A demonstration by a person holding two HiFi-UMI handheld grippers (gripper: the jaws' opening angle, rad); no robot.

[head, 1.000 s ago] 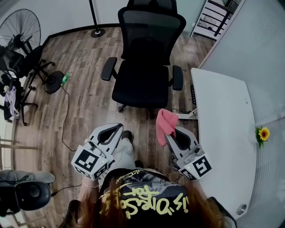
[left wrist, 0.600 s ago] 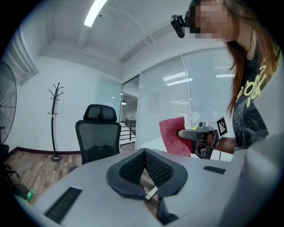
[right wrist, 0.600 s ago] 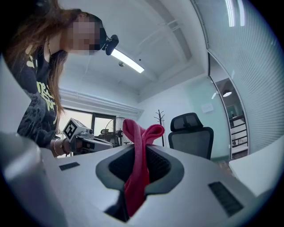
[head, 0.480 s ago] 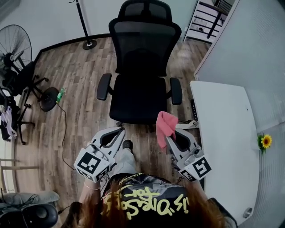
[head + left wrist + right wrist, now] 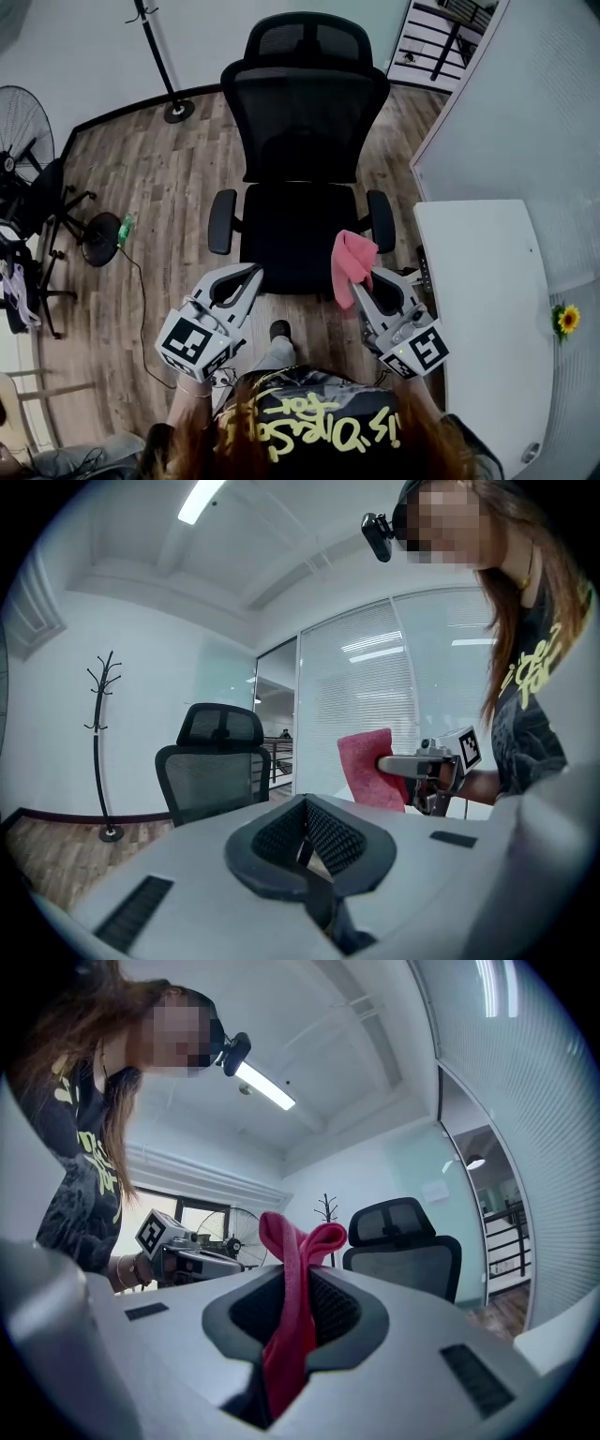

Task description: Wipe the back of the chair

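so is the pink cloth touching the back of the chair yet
Apart. The left gripper view shows the pink cloth and the chair back side by side, with a clear gap of background between them.

Left gripper (image 5: pixel 254 273) closed, right (image 5: pixel 360 280) on cloth (image 5: pixel 352 255)

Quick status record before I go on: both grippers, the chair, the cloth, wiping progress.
left gripper: shut, empty
right gripper: shut on pink cloth
office chair: front toward the grippers, mesh backrest on far side
pink cloth: sticks up from the jaws, apart from the mesh backrest
wiping: not yet begun
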